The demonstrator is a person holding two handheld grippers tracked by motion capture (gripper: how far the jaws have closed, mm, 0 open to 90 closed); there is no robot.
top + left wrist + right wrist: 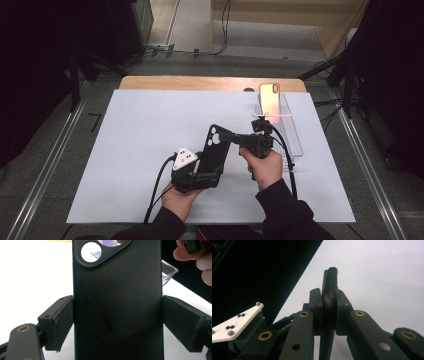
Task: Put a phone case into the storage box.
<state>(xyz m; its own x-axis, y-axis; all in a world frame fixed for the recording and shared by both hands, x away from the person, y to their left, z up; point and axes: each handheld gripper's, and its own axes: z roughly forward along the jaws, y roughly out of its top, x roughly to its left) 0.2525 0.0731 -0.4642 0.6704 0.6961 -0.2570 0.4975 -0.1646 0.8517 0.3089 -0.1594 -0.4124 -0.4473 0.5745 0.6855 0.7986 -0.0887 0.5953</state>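
I hold a black phone case [216,150] above the white table [125,165]; my left gripper [117,322] clamps its long sides; my right gripper [329,302] is pinched tight on its upper edge.

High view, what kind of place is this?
Probably a lab or studio set up for recording: a table under a white sheet, metal rails along the floor, loose cables and dark stands around.

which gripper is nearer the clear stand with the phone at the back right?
Right. The right gripper, shut on the black phone case, sits just left of the clear stand. The left gripper holds the case's lower end, farther away.
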